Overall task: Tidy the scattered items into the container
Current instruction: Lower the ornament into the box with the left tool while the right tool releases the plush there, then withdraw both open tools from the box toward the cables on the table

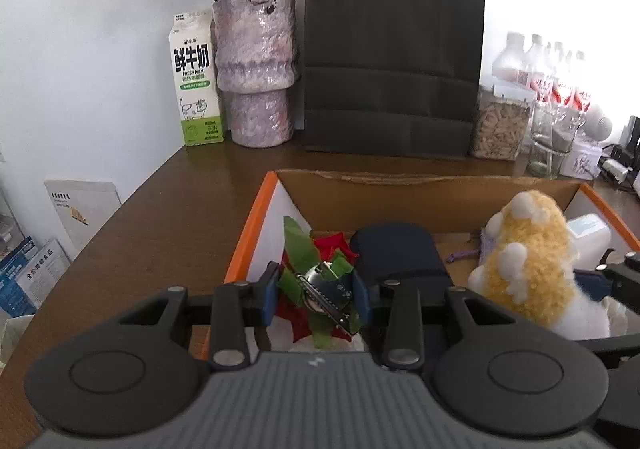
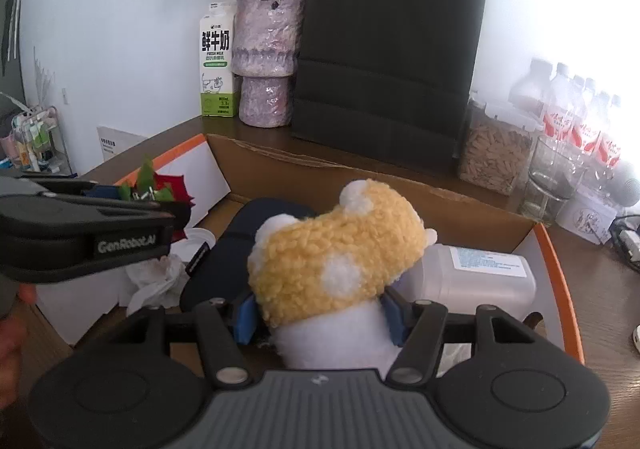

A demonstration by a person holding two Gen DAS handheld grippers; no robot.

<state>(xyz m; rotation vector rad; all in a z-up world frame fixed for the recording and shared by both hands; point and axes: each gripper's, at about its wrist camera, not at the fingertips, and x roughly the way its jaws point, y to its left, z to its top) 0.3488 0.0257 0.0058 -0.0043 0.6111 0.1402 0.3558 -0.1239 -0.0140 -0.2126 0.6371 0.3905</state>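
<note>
A cardboard box [image 1: 400,179] with orange-edged flaps [image 2: 558,273] stands on the brown table. My left gripper [image 1: 316,295] is shut on a red artificial flower with green leaves and a metal clip [image 1: 320,289], held over the box's left side; it also shows in the right wrist view [image 2: 148,189]. My right gripper [image 2: 320,315] is shut on a yellow and white plush toy [image 2: 340,261], held over the box's right side; the toy shows in the left wrist view [image 1: 532,261]. Inside lie a dark blue pouch [image 1: 400,253], a white plastic bottle [image 2: 480,281] and crumpled white paper [image 2: 156,281].
Behind the box stand a milk carton [image 1: 196,81], a purple vase with dried roses [image 1: 256,73], a black paper bag [image 1: 392,49], a jar of grain [image 1: 500,125], an empty glass [image 1: 548,153] and water bottles [image 1: 552,69]. Cables lie at the far right.
</note>
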